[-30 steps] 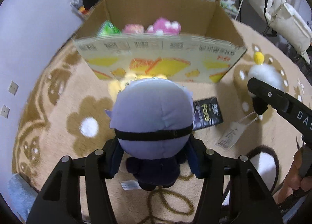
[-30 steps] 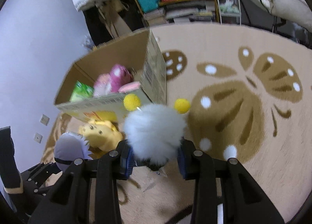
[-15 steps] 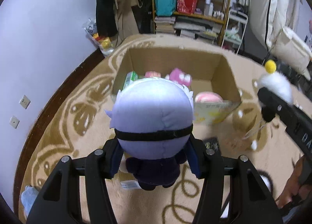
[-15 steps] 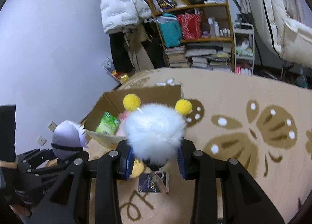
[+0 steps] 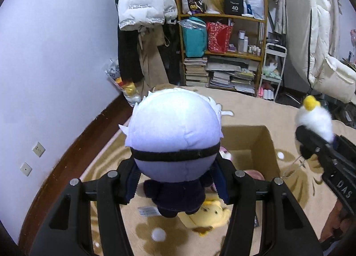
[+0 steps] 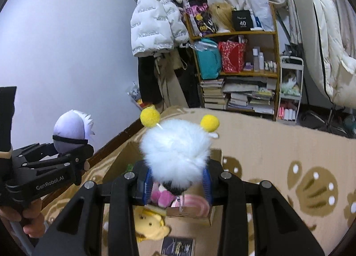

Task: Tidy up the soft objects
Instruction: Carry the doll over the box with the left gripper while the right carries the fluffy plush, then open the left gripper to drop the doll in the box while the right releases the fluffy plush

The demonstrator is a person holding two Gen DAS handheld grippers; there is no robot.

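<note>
Above the box (image 5: 262, 144), the left gripper (image 5: 175, 187) clamps a pale-headed doll (image 5: 173, 135) and the right gripper (image 6: 176, 181) pinches a white puffball (image 6: 175, 146), both toys held clear of it.

**Black two-finger tools with blue pads**

The left tool (image 5: 175, 184) is matte black, built of flat linkage bars joined by round silver screw heads, with dark blue pads on the inner faces of its fingers (image 5: 131, 180). In the right wrist view its side carries white lettering, "GenRobot.AI". The right tool (image 6: 176, 180) has the same black bars and silver screws, with ribbed blue pads (image 6: 207, 180); its body shows the white letters "DAS".
</note>
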